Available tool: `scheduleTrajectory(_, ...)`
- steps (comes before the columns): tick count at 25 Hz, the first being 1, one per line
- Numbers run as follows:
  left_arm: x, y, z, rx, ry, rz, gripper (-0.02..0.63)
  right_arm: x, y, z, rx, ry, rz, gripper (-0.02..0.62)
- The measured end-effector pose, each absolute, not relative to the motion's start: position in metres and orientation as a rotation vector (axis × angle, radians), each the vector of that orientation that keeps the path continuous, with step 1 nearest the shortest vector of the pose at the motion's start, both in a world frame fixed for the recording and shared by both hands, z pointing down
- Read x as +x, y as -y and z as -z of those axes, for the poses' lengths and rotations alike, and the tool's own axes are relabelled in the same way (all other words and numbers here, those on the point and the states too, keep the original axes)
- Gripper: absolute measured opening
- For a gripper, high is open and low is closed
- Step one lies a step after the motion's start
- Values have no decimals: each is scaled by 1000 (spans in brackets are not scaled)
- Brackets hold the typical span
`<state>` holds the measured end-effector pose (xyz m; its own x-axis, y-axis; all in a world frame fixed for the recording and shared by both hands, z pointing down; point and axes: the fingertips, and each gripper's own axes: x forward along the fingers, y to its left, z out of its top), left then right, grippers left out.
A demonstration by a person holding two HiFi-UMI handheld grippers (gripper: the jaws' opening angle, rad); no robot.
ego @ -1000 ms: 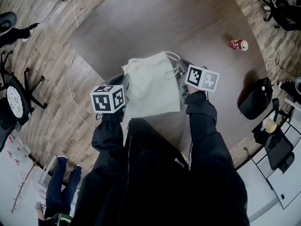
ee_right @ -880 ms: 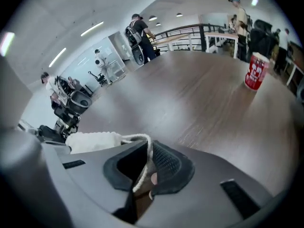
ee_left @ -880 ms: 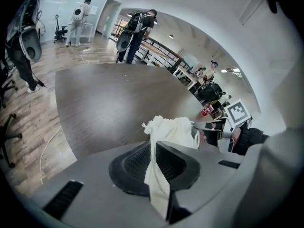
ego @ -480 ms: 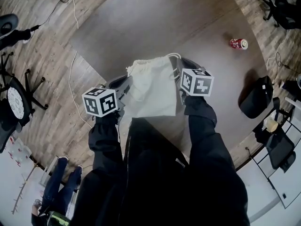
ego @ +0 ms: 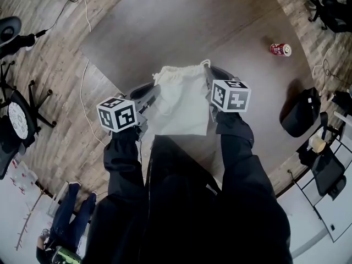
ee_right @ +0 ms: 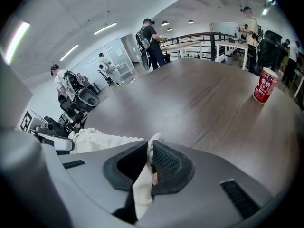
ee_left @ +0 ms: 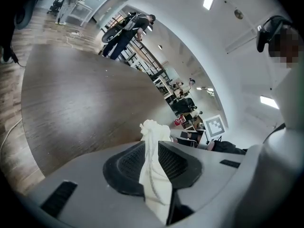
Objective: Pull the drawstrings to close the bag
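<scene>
A white drawstring bag (ego: pixel 181 100) lies on the dark round table (ego: pixel 181 26), its mouth (ego: pixel 179 73) gathered tight at the far end. My left gripper (ego: pixel 149 92) is at the bag's left side. A strip of the bag's white cloth and cord (ee_left: pixel 154 175) runs between its pads, touching both while the jaws are opening. My right gripper (ego: pixel 212 76) is at the bag's right top corner, shut on white cord and cloth (ee_right: pixel 142 184). In the right gripper view the puckered bag top (ee_right: pixel 104 139) lies just left of the right gripper (ee_right: pixel 148 148).
A red can (ego: pixel 280 49) stands on the table far right, also the can (ee_right: pixel 265 85) in the right gripper view. A black bag (ego: pixel 300 114) and chairs sit on the floor at right. A white cable (ego: pixel 85 98) runs along the floor left. People stand beyond the table.
The bag's mouth has drawn in from a wide opening to a narrow pucker. The left gripper has moved left, the right gripper slightly left and toward me.
</scene>
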<state>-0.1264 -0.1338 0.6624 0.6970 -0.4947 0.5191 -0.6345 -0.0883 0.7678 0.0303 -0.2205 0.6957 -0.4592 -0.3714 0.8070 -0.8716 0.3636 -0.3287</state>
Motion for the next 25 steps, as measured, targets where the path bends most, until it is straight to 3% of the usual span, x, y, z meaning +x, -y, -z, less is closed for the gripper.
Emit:
scheduleTrajectory(4,-126,135,-663,1735,904,-145,100,31,222,-696,1073,1995,-1026,48)
scheduleTrajectory(17,-134,143,-648,1672,883,33,49,41,220,-701,1074,1983,-1038,48)
scheduleTrajectory(25,-150,141,-671,1737,1011,-321,43,36,219,-697,1071,2002,-1025,48)
